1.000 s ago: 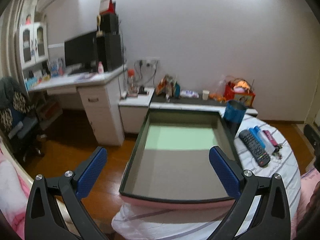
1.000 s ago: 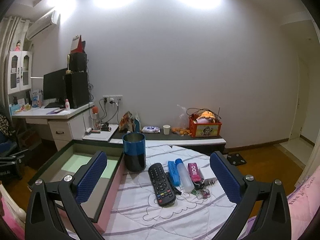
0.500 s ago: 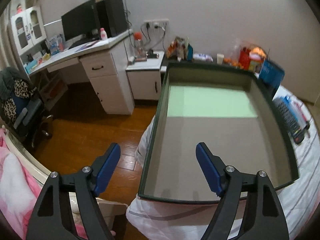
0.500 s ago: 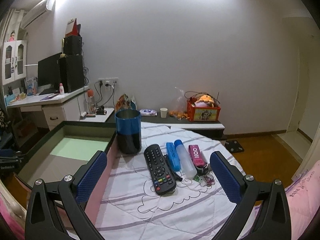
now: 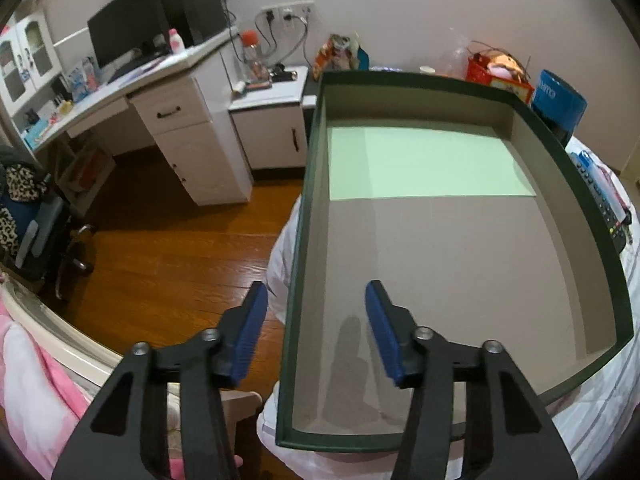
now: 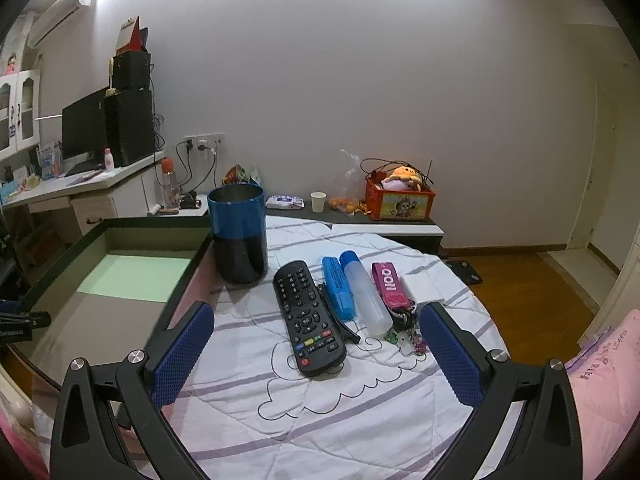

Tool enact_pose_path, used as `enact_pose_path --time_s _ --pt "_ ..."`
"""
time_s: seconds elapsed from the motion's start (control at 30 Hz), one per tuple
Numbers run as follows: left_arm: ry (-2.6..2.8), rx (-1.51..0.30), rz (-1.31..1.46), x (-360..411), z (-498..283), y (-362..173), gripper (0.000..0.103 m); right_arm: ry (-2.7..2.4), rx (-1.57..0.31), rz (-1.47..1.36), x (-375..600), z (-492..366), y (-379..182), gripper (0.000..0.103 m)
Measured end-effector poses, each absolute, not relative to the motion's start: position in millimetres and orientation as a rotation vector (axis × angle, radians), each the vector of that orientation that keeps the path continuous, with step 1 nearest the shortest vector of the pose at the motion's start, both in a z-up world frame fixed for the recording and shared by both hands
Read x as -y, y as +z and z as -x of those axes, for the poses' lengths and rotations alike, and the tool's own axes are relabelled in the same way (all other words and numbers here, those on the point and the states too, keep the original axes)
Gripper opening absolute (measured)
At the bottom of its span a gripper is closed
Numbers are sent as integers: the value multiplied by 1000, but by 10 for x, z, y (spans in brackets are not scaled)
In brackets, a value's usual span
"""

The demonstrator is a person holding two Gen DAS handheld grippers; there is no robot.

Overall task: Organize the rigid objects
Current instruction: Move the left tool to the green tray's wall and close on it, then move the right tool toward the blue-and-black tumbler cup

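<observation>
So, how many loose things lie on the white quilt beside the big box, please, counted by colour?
Black: 1, the black remote control
Blue: 2, the blue and black metal cup and the flat blue case
Clear with blue cap: 1, the plastic bottle
Pink: 1, the pink strap with keys
Total: 5

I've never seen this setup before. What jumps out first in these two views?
A big dark-green tray, empty but for a pale green sheet, fills the left view, its left wall between the left claw pads. Beside it on the quilt stand a blue-and-black cup and a black remote, ahead of the wide-open right claw.
</observation>
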State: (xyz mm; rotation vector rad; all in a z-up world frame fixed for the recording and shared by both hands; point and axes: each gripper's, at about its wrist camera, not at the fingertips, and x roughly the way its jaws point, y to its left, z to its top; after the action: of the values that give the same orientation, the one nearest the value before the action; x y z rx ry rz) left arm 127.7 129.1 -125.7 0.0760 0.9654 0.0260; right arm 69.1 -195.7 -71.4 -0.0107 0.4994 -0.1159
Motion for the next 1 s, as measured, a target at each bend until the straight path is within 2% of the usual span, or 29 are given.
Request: enact_pose_path --time_s 0.07,0.37,1.0 --pt "20 -974 -76 -1296 -1284 -1271 29 -118 -507 7 1969 -711 -737 103" --pt "37 -995 -82 -1376 -1337 -1340 14 -116 -517 5 1971 -712 -767 103" --pt "-91 -989 -16 -1530 -1376 -1381 7 -142 -538 11 1957 -701 -809 103"
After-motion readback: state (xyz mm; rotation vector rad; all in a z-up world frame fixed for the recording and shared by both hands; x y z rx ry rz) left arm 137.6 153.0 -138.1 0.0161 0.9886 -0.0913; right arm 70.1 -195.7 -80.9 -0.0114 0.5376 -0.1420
